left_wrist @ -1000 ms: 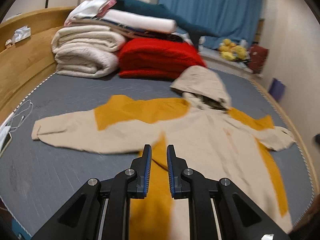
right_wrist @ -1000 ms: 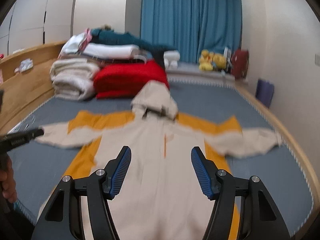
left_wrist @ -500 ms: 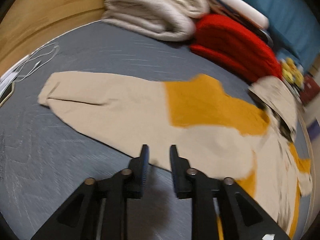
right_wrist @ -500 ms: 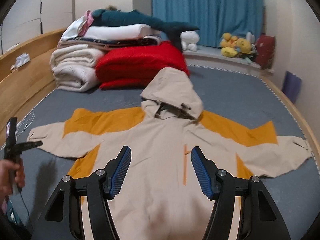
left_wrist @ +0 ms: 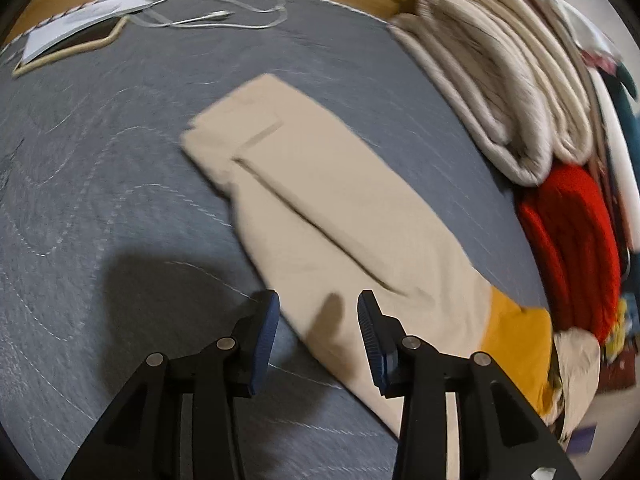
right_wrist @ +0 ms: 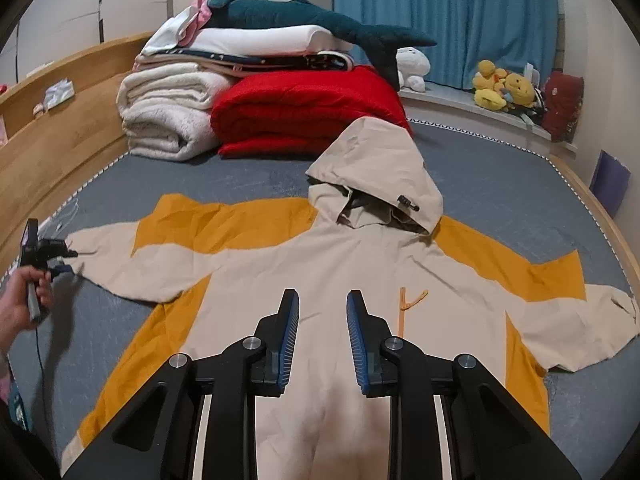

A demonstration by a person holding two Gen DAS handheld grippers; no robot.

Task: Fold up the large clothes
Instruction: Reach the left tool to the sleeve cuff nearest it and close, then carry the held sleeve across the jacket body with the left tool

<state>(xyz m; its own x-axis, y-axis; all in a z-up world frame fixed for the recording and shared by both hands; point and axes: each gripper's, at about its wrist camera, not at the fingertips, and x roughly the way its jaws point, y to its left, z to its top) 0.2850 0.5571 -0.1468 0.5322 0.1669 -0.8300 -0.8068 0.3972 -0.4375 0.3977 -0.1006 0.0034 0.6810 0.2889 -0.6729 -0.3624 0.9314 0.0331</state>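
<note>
Two blanket stacks, cream (right_wrist: pixel 168 116) and red (right_wrist: pixel 308 114), crowd upper centre of my right view; cable (left_wrist: pixel 208 12) upper left in left view. My left gripper (left_wrist: pixel 318 320) jaws opening, pads apart over beige sleeve (left_wrist: pixel 320 184), not pressing it. My right gripper (right_wrist: pixel 323 320) jaws closing, nothing clamped. Hooded jacket (right_wrist: pixel 320 272) flat mid-frame on grey bed (right_wrist: pixel 500 184), beige with orange panels.

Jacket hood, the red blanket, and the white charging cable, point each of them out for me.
Jacket hood (right_wrist: pixel 380 168): right wrist view, on the beige top panel of the hood.
Red blanket (right_wrist: pixel 304 108): right wrist view, on its folded upper face.
White charging cable (left_wrist: pixel 224 12): left wrist view, on a loop near the bed edge.
</note>
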